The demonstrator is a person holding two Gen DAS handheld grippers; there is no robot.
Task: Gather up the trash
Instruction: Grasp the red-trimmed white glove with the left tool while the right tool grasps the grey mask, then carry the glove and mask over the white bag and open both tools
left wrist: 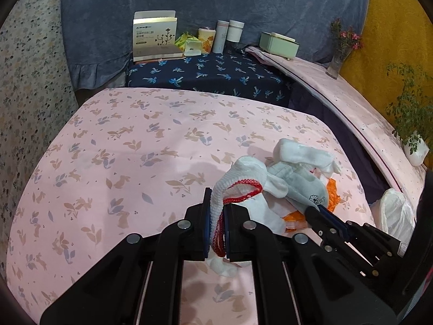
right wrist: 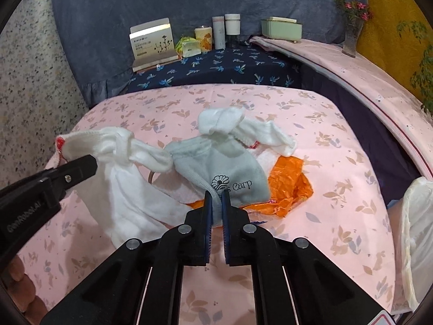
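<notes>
Gripping hard up front, the left gripper has its jaws clamped on the red-trimmed cuff of a white knitted sock, lifting that edge, probably to peel it off the heap. Just right of it, the right gripper pinches the hem of a grey fleece sock printed with a shell logo, likely for the same reason. Beneath both lies the crumpled orange plastic wrapper, the likely trash, on the pink rabbit-print cloth. Near right, a white plastic bag waits, seemingly for the rubbish. Far back, a white printed carton stands against the blue drape.
</notes>
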